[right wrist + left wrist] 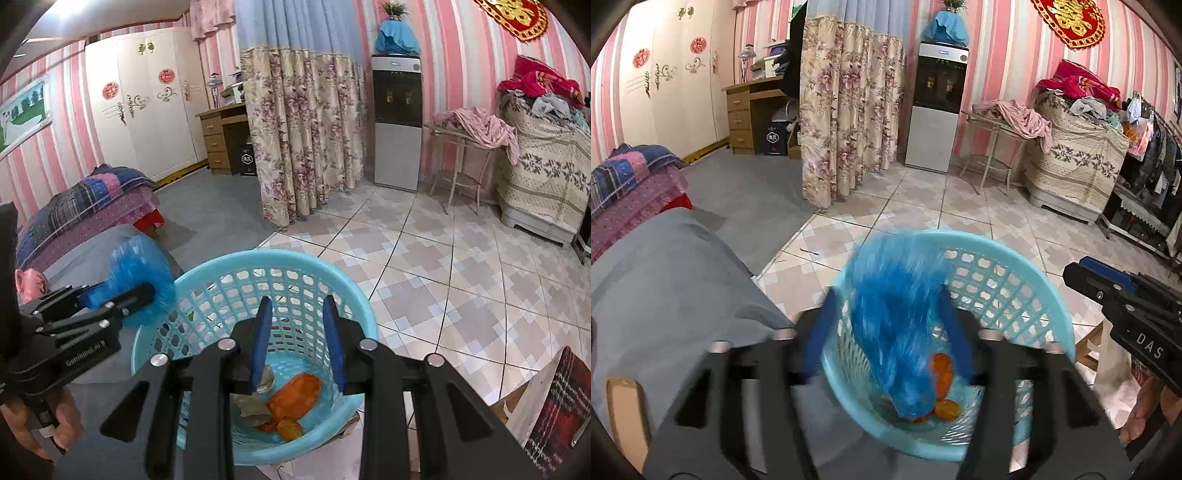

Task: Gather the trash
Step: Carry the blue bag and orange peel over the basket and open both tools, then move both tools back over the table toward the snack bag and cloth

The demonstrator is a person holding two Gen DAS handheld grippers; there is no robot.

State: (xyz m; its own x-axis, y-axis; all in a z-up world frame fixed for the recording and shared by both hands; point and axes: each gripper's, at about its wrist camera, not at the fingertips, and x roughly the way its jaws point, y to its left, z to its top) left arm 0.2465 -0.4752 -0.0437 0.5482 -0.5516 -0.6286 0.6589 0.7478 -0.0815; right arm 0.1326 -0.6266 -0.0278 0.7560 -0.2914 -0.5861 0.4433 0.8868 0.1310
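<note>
Basket: a round light-blue plastic lattice basket (255, 295) serves as the trash bin and sits low in front of both grippers, partly on the tiled floor (443, 258).
Already collected: an orange crumpled wrapper (295, 398), a small amber-orange piece (290, 430) and a greyish scrap (255, 410) lie on the basket's bottom.
Item in hand: a blue crinkled plastic bag (894, 317), blurred in the left wrist view, hangs between the left gripper's blue pads and reaches down into the basket; in the right wrist view it is at the basket's near rim.
Left gripper (886, 332): jaws spread wide with the bag between them; the pads appear clear of it, so I judge it released or slipping free, though blur makes contact hard to tell.
Right gripper (297, 339): jaws part-way closed over the basket with nothing between them; it holds nothing.
Done: several pieces are in, and the blue bag is at the point of going in.
Left: the bag has to settle fully inside. A thin pale sliver (809, 251) lies on the tiles beyond the basket, possibly more litter; it is too small to be sure.
Other trash: none that I can make out on the grey cover (676, 273) beside the basket.
</note>
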